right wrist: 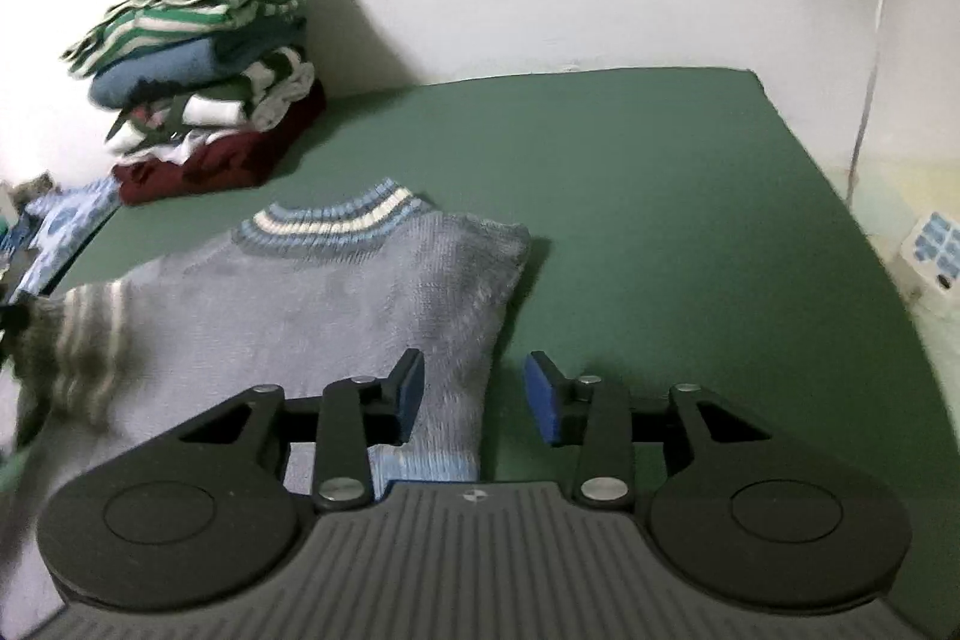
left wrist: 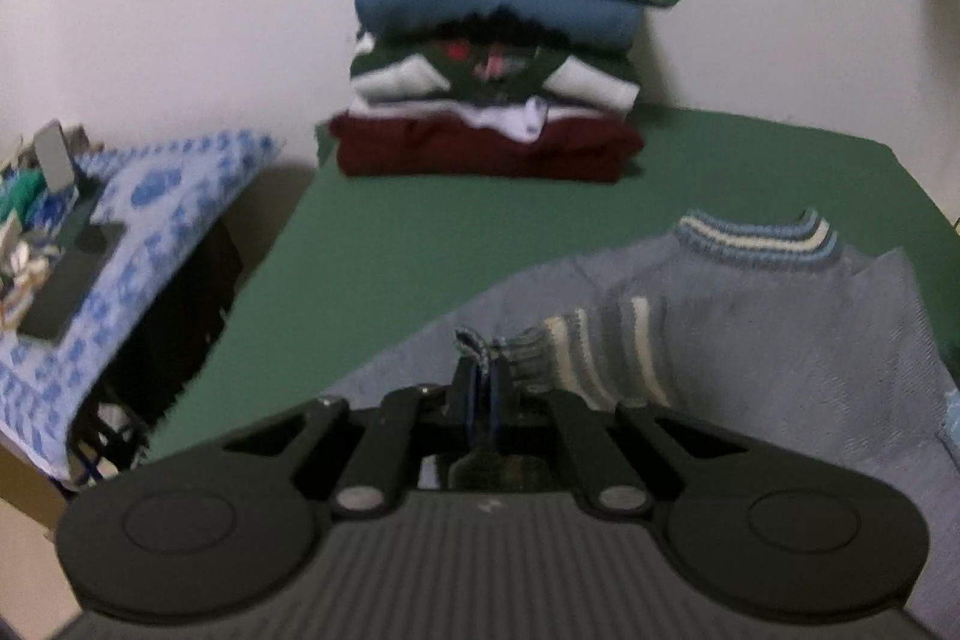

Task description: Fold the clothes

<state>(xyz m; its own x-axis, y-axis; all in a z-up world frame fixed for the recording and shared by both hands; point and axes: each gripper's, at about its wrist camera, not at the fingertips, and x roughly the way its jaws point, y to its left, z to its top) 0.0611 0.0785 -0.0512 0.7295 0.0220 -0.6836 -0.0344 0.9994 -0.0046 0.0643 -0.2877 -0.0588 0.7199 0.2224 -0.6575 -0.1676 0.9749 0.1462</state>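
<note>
On the green table (right wrist: 600,172) lies a grey knit sweater (right wrist: 312,292), collar w/ blue & cream stripes (right wrist: 336,220) pointing toward the wall, body spread flat, its right-hand side folded in so the edge runs down toward the right tongs (right wrist: 477,400). Those tongs are spread, blue pads apart, nothing pinched – the folded sweater edge sits in the gap nearer the left pad, but the pads don't press on it; right pad is over bare green. Left tongs (left wrist: 483,388) are pressed together, pinching the striped cuff of the sleeve (left wrist: 600,358) – the cuff w/ cream & darker bands bunches up just past the tips, above the sweater's body. View is blurred here, so can't tell how much fabric is caught. At the table's far corner, against the wall, stands a stack of folded clothes (left wrist: 492,58): maroon at bottom, white & dark green in the mid, blue above, green-striped on top. Left of the table, lower down, a surface w/ blue-patterned cloth (left wrist: 156,220) holds a dark flat object (left wrist: 72,280) & some clutter.
</note>
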